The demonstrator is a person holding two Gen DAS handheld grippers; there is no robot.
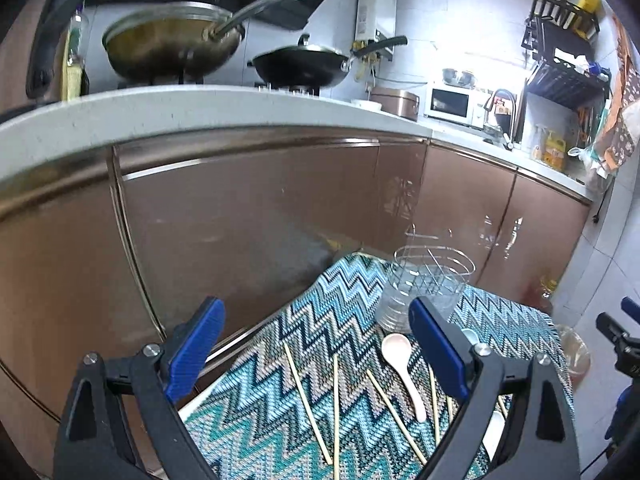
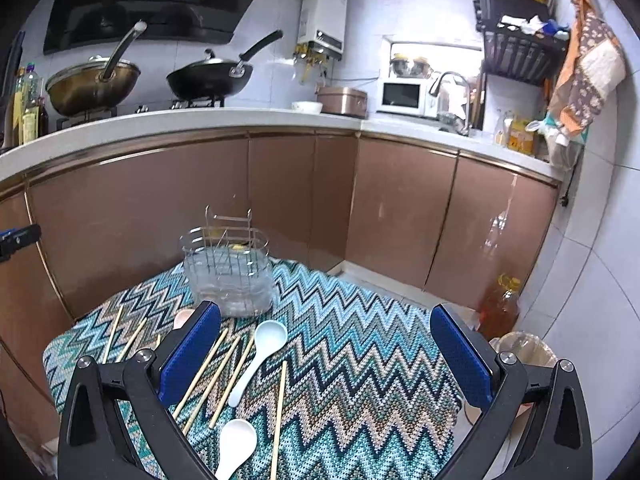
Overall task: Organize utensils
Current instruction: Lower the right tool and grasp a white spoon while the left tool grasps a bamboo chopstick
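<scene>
On the zigzag cloth (image 2: pixel 360 344) covering the surface, bamboo chopsticks (image 2: pixel 208 376) and spoons lie loose in the lower middle of the right wrist frame. Right gripper (image 2: pixel 326 356) hovers above them, jaws wide apart and empty; a white spoon (image 2: pixel 260 356) lies between the jaws, nearer the left one. Left gripper (image 1: pixel 316 356) also has jaws apart, holding nothing, with a pink spoon (image 1: pixel 400 364) just beside its right jaw. A wire utensil holder (image 2: pixel 230 276) stands upright behind the utensils. Cloth at right is bare up to its edge.
</scene>
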